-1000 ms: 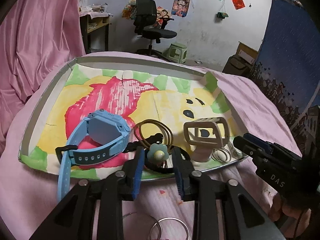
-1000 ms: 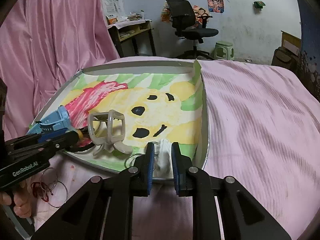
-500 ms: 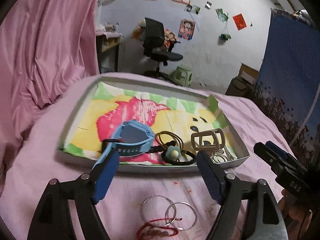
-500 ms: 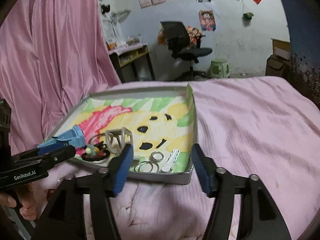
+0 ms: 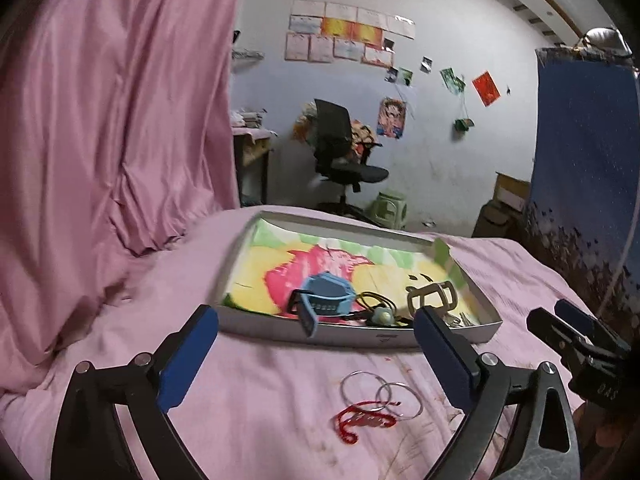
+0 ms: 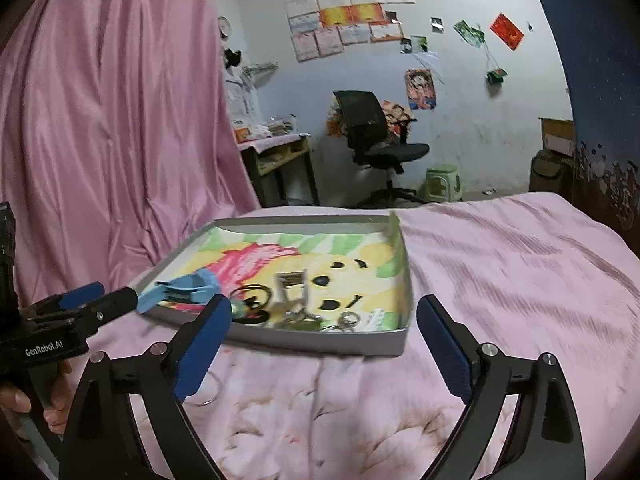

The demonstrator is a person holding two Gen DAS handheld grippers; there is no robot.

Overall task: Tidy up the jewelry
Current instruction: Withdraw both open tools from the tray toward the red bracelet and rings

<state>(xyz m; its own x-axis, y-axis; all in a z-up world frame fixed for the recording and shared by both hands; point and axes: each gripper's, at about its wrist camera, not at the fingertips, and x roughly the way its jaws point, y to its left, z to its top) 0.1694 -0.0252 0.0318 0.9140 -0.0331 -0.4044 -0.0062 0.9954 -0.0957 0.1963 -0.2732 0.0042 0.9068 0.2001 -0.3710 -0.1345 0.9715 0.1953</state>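
A shallow box (image 5: 360,336) with a bright cartoon lining lies on the pink bed; it also shows in the right wrist view (image 6: 320,342). Inside are a blue watch (image 5: 326,300), black hair ties with a pale charm (image 5: 382,314), a beige clip (image 5: 432,296) and small rings. Two silver hoops (image 5: 380,394) and a red string (image 5: 366,420) lie on the sheet in front of the box. My left gripper (image 5: 316,356) is open and empty, pulled back above the hoops. My right gripper (image 6: 324,352) is open and empty, in front of the box.
Pink bedsheet (image 6: 500,280) all round the box. A pink curtain (image 5: 100,140) hangs at left. An office chair (image 5: 340,156), a green stool (image 5: 390,210) and a desk stand beyond the bed. A blue hanging (image 5: 584,160) is at right.
Both grippers opened from nearly shut, let go of the items in the box, and drew back and up from it. The hoops and red string came into the left wrist view.
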